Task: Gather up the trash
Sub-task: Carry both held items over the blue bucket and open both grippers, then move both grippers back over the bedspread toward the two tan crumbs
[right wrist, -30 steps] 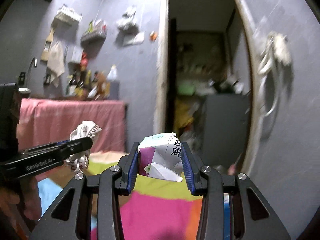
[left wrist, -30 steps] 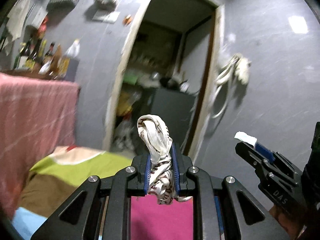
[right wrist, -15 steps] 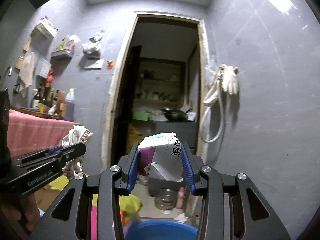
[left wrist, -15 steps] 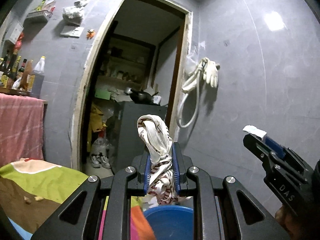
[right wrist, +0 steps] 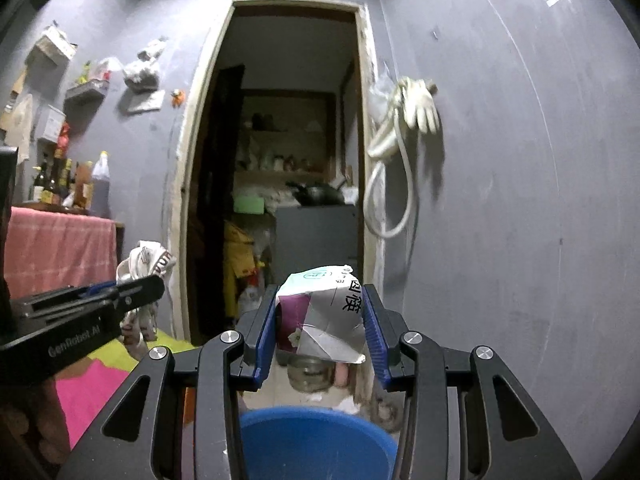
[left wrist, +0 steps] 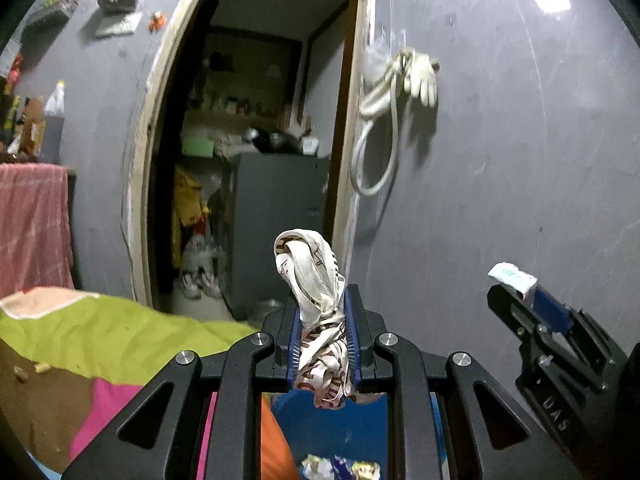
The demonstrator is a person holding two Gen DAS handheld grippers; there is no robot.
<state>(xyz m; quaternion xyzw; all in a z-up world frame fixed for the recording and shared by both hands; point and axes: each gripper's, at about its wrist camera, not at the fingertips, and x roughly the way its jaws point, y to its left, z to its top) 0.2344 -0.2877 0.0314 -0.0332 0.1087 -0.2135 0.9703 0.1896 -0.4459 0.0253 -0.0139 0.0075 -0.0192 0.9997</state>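
My left gripper (left wrist: 322, 320) is shut on a crumpled white-and-brown wrapper (left wrist: 316, 292) that sticks up between its blue pads. It also shows at the left of the right wrist view (right wrist: 146, 264). My right gripper (right wrist: 320, 316) is shut on a crushed white and purple carton (right wrist: 326, 320) with black print. It appears at the right of the left wrist view (left wrist: 516, 296). A blue bin (right wrist: 316, 440) lies just below both grippers. In the left wrist view the blue bin (left wrist: 320, 428) holds a few scraps.
A bright patchwork cloth (left wrist: 100, 340) covers the surface at lower left. A grey wall (right wrist: 500, 200) with a hung hose and glove (right wrist: 404, 128) stands ahead. An open doorway (right wrist: 288, 160) leads to a cluttered storeroom. A pink-draped counter (right wrist: 56, 244) with bottles is at left.
Both grippers swung right from the pink counter toward the doorway and tilted down. The blue bin came into view beneath them. Both keep their hold.
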